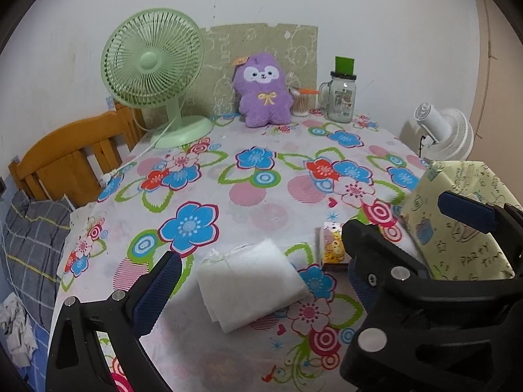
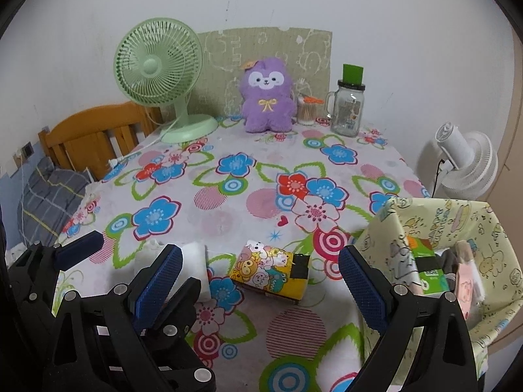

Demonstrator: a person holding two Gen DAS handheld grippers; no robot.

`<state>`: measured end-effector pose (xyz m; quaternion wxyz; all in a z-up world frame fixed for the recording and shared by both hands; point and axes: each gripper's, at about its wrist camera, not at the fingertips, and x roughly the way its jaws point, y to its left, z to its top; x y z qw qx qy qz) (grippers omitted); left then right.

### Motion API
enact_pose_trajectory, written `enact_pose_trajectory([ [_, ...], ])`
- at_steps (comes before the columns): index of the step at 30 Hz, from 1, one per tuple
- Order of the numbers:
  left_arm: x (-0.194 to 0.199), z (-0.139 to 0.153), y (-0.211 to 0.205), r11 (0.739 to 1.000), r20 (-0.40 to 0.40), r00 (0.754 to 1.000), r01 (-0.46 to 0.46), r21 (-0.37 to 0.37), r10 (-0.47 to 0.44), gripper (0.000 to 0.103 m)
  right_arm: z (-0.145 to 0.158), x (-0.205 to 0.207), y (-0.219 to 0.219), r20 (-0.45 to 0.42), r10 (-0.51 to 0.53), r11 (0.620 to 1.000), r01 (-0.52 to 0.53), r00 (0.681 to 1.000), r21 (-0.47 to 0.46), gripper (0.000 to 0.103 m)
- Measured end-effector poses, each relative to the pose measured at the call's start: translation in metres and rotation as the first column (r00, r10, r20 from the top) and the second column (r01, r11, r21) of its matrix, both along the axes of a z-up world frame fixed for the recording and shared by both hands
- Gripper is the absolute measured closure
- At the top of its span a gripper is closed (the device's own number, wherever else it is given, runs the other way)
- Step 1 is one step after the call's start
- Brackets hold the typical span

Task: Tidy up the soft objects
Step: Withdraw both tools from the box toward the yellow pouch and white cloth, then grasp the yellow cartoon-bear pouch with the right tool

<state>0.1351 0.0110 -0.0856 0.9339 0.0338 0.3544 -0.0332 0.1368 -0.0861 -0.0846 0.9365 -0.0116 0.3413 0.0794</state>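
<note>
Both grippers hover with jaws spread: the left gripper over a folded white cloth on the bench, the right gripper (empty) facing a tissue pack beside a fabric bin.

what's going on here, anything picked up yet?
Nothing is held. The left gripper is open over the folded white cloth lying on the floral tablecloth. The right gripper is open too, facing the cartoon tissue pack. The patterned fabric bin at the right table edge already holds a few items. The purple plush sits untouched by the wall.
</note>
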Motion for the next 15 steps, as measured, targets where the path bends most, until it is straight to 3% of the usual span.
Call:
enact_pose_trajectory([
  [15,0.025,-0.03,0.007,1.0,-0.084,0.996,-0.017,0.004,0.017,0.001,-0.032,0.028,0.004,-0.09,-0.037,0.999,0.035,0.995,-0.025,0.005],
])
